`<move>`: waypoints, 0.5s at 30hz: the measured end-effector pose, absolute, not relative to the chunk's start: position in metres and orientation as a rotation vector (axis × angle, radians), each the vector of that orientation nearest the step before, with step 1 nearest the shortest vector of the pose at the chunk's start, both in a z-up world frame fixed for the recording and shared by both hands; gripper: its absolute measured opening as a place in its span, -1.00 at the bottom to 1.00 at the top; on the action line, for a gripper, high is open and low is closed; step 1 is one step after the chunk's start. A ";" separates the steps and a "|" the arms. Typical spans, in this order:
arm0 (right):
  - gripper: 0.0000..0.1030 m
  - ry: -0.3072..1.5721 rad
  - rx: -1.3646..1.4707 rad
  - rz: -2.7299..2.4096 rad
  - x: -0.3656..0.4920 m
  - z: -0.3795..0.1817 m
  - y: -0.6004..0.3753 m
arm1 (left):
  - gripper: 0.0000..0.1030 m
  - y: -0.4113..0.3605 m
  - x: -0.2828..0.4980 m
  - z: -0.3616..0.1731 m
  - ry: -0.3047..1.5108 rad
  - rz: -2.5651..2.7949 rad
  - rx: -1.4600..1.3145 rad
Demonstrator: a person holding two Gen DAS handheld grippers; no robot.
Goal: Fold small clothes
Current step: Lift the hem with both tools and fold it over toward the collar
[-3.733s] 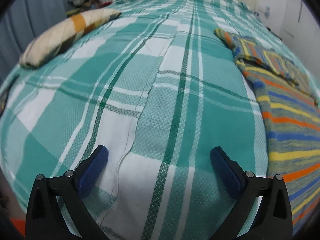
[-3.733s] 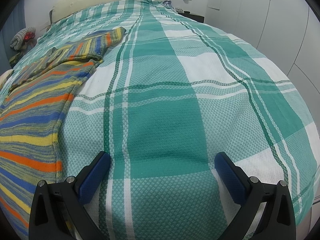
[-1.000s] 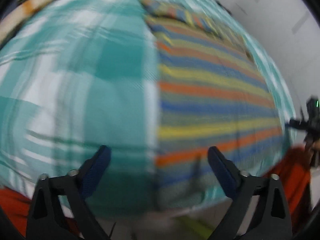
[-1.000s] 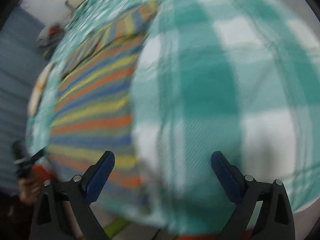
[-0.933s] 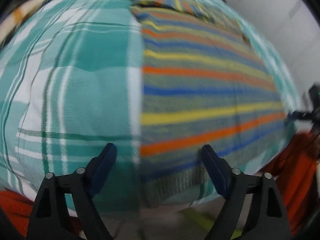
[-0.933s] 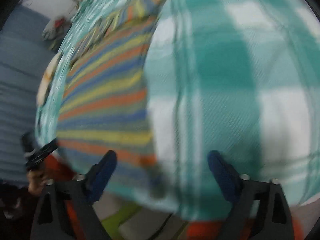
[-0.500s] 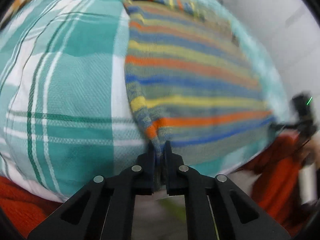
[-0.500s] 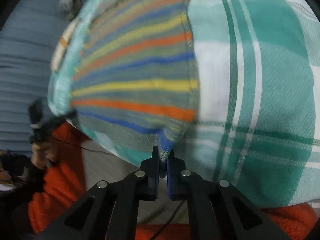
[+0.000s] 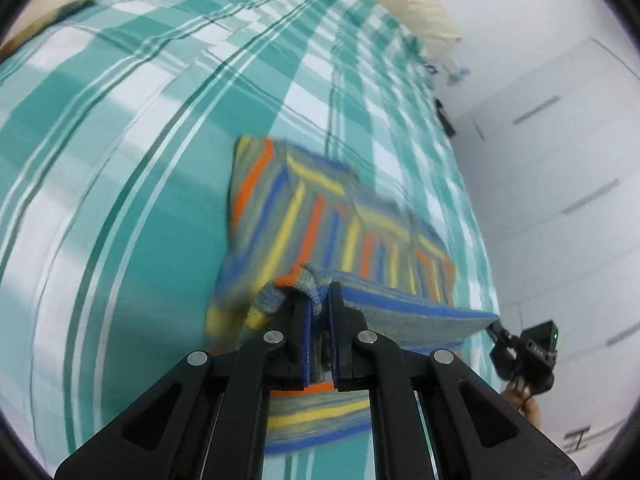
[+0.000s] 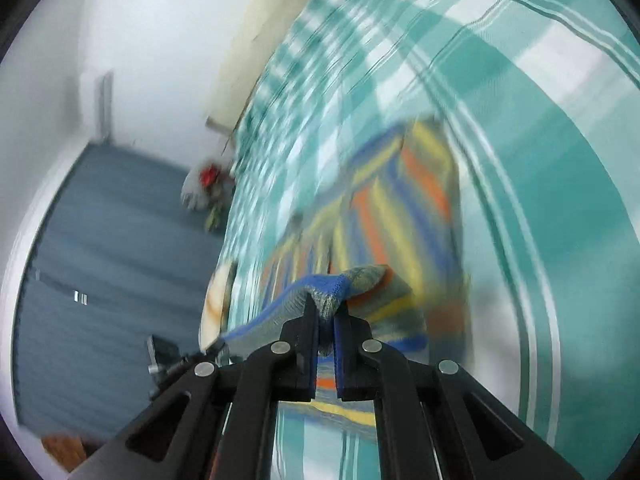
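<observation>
The first fold looks to be under way: the striped garment (image 9: 340, 220) lies on the bed (image 9: 120, 140) with its near hem raised between both tools; next that hem should be carried over the rest and laid flat, corners level. The left hand-held gripper (image 9: 319, 312) is clamped on one hem corner; the right hand-held gripper (image 10: 326, 312) is pinched on the other.

Right tongs (image 10: 327, 312) clamped on striped garment (image 10: 400, 216) hem, lifted over teal plaid bedspread (image 10: 560, 200); background blurred.
</observation>
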State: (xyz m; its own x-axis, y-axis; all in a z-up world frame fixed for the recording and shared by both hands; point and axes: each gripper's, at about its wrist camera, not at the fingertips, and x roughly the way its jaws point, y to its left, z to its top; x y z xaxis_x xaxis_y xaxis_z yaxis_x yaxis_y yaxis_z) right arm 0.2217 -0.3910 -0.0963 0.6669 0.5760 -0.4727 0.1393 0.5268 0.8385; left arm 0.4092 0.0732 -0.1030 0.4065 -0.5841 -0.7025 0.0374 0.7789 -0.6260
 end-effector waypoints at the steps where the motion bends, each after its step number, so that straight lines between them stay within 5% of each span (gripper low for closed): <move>1: -0.88 0.827 1.019 0.271 0.242 -0.101 -0.398 | -0.90 0.067 0.429 -0.108 1.109 -0.412 -0.581; 4: -0.88 0.844 1.033 0.226 0.293 -0.111 -0.411 | -0.86 0.057 0.473 -0.122 1.147 -0.371 -0.560; 7: -0.76 0.815 1.080 0.232 0.329 -0.124 -0.420 | -0.54 0.058 0.507 -0.131 1.116 -0.312 -0.588; 9: -0.37 0.755 1.133 0.181 0.343 -0.130 -0.423 | 0.32 0.071 0.513 -0.133 1.060 -0.266 -0.661; 11: -0.14 0.682 1.172 0.126 0.344 -0.135 -0.426 | 0.66 0.087 0.517 -0.132 1.003 -0.196 -0.726; 15: -0.14 0.627 1.103 0.090 0.339 -0.124 -0.438 | 0.66 0.099 0.508 -0.122 0.953 -0.210 -0.710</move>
